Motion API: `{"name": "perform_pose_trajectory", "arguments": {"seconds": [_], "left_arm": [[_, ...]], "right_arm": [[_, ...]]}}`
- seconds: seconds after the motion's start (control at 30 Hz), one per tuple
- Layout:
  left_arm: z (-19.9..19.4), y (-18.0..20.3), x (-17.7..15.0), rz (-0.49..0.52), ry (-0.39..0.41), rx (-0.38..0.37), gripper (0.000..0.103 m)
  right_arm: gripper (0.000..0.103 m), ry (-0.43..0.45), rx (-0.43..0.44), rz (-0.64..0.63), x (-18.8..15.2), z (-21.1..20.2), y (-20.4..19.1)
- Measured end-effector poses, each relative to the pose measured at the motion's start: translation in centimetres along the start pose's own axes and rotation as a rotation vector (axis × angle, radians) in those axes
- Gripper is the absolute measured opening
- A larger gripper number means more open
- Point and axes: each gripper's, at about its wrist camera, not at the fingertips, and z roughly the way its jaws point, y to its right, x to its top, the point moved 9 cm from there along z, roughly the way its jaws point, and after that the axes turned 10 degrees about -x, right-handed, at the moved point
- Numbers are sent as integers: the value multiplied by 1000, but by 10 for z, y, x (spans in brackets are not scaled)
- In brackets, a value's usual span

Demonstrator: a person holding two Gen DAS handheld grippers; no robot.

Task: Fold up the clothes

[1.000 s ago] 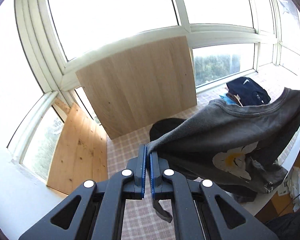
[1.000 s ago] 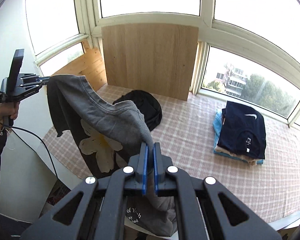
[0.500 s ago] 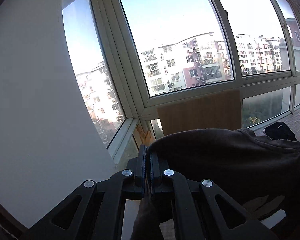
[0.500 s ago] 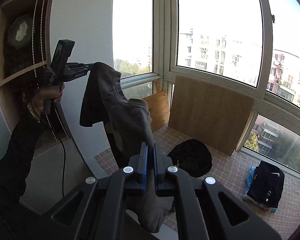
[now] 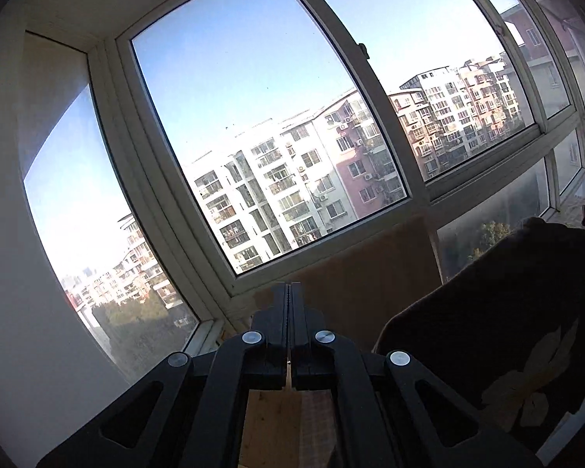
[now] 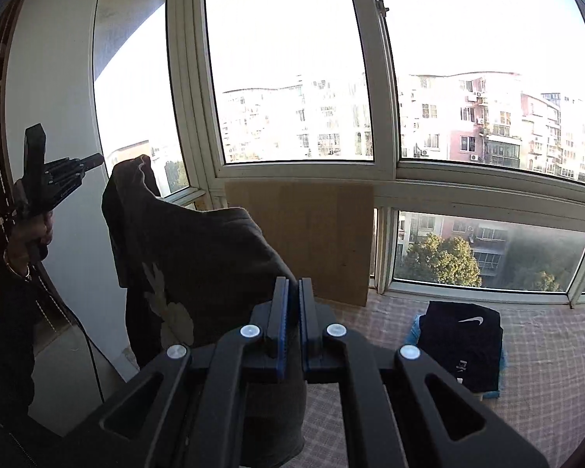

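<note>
A dark grey sweatshirt (image 6: 199, 257) with a pale flower print hangs in the air, held up by one shoulder. My right gripper (image 6: 293, 282) is shut on it, with fabric pinched between the blue pads. The garment's other top corner stands free, a little apart from the tip of my left gripper (image 6: 97, 160), which a person's hand (image 6: 31, 230) holds at the far left. In the left wrist view the left gripper (image 5: 289, 286) has its jaws closing together with nothing between them. There the sweatshirt (image 5: 507, 304) hangs off to the right, clear of the fingers.
A stack of folded clothes (image 6: 464, 343), topped by a navy shirt, lies on the checked tablecloth (image 6: 546, 370) at the right. A wooden board (image 6: 304, 234) leans against the window frame behind the table. Large windows fill the background.
Both grippers rose, lifting the sweatshirt off the table. Its corner came out of the left gripper, whose jaws now meet with nothing in them. The right gripper kept its hold.
</note>
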Motion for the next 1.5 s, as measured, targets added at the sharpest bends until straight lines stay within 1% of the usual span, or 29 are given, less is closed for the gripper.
{"name": "perform_pose_trajectory", "arguments": {"seconds": [0.07,0.13,0.2,0.27,0.3,0.37,0.4,0.47,0.5,0.57,0.6,0.63,0.67,0.7,0.73,0.77,0.83,0.93,1.03,1.13,1.17,1.23,1.3,1.37,1.43,1.5], "left_arm": [[33,4,-9,-60,-65,-66,0],[78,23,-40,-35,-189,-97,0],[115,67,-82,9,-309,-202,0],[144,124,-130,72,-421,-319,0],[157,155,-154,96,-475,-381,0],[178,203,-199,120,-570,-477,1],[187,228,-220,133,-616,-528,4],[201,270,-256,183,-689,-580,5],[208,290,-271,210,-723,-611,6],[221,326,-290,253,-787,-647,9],[226,341,-296,267,-804,-663,11],[231,355,-302,281,-821,-680,19],[239,369,-307,291,-834,-699,27],[246,383,-312,302,-847,-719,31],[254,397,-318,320,-867,-738,35],[262,410,-324,339,-887,-756,35],[273,429,-335,413,-917,-758,35],[289,443,-347,510,-958,-736,34],[303,453,-356,502,-1010,-755,35],[311,455,-365,531,-1049,-754,34],[312,455,-368,537,-1065,-756,22],[316,452,-372,506,-1094,-773,4],[320,448,-367,460,-1086,-779,4],[325,441,-359,425,-1073,-767,4],[328,432,-350,382,-1058,-759,4],[329,419,-337,340,-1040,-736,4]], "right_arm": [[4,-9,12,3,7,12,14],[4,-63,-21,-18,1,38,23],[4,-142,-58,-24,-24,70,34],[4,-260,-79,-24,-72,98,48],[4,-325,-92,-39,-104,110,53],[4,-457,-118,-57,-169,133,66],[4,-523,-126,-44,-203,142,73],[4,-640,-131,-9,-262,155,88],[4,-674,-138,12,-284,160,97],[8,-720,-163,38,-318,169,119],[17,-736,-176,35,-331,172,130],[29,-753,-189,32,-343,176,140],[33,-769,-202,30,-353,181,150],[36,-781,-206,31,-360,186,159],[37,-790,-199,39,-366,192,166],[37,-799,-191,49,-371,198,172],[46,-821,-176,64,-380,208,183],[47,-859,-160,65,-391,226,195],[47,-891,-132,66,-400,242,202],[47,-904,-108,70,-405,253,205],[47,-911,-98,70,-407,255,206],[47,-926,-79,70,-412,259,207],[47,-940,-60,73,-415,262,208],[47,-941,-33,87,-416,265,209],[47,-953,26,123,-418,268,205],[47,-968,88,161,-419,271,201]]}}
